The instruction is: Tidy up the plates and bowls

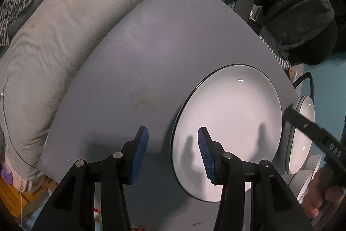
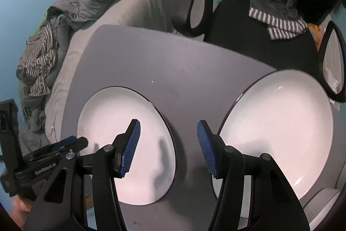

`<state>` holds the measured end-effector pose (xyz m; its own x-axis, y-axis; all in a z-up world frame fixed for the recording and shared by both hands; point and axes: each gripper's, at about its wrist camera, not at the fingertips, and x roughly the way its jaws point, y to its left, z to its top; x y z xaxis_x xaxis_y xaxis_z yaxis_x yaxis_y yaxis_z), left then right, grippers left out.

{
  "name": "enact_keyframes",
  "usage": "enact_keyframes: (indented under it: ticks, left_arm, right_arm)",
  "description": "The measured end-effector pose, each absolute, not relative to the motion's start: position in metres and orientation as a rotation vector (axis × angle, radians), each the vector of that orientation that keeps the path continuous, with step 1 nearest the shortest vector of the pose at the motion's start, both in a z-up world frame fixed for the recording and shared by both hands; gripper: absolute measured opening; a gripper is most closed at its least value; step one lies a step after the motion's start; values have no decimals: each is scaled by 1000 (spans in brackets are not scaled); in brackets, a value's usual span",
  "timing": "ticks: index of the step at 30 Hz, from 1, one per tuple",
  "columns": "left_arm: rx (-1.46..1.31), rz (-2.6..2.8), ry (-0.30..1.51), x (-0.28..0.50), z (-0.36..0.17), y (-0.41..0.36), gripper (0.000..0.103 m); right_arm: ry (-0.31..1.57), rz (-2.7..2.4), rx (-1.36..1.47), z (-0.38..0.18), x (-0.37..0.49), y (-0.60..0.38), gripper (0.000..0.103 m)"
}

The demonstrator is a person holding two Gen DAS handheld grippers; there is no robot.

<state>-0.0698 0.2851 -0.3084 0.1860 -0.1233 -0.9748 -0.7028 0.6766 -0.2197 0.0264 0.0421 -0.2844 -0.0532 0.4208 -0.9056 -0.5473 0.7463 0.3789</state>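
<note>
Two white plates with dark rims lie on a grey table [image 1: 134, 62]. In the left wrist view the nearer plate [image 1: 233, 118] is right of centre and the second plate [image 1: 302, 129] sits at the table's right edge. White bowls [image 1: 307, 174] show just below it. My left gripper [image 1: 173, 133] is open and empty, hovering above the left rim of the nearer plate. In the right wrist view my right gripper [image 2: 168, 127] is open and empty above the gap between the left plate [image 2: 121, 122] and the right plate [image 2: 287, 122]. The left gripper [image 2: 62, 144] shows at the far left.
A bed with a grey pillow [image 1: 43, 53] and rumpled clothes [image 2: 39, 57] runs along the table's left side. A black chair [image 2: 255, 31] draped with a dark blanket [image 1: 298, 10] stands behind the table. The table [image 2: 173, 62] is bare at the back.
</note>
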Motion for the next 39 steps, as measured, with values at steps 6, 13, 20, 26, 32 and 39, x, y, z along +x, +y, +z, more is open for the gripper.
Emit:
enact_keyframes:
  ticks: [6, 13, 20, 26, 32, 39]
  left_arm:
    - [-797, 468, 1348, -70, -315, 284, 48]
    - [-852, 471, 1323, -77, -319, 284, 48]
    - [-903, 473, 1320, -83, -324, 283, 40]
    - [-890, 478, 1326, -83, -325, 285, 30]
    - [-889, 487, 1331, -87, -325, 289, 22]
    - [-872, 471, 1330, -89, -322, 286, 22]
  right_arm:
    - [1442, 803, -116, -296, 15, 44, 56]
    - [1469, 801, -97, -310, 4, 46, 42]
    - [1453, 777, -88, -310, 4, 41, 30]
    - [1452, 771, -115, -314, 4, 38, 17]
    - [1446, 761, -130, -315, 1, 40, 14]
    - [1471, 752, -131, -315, 3, 41, 15]
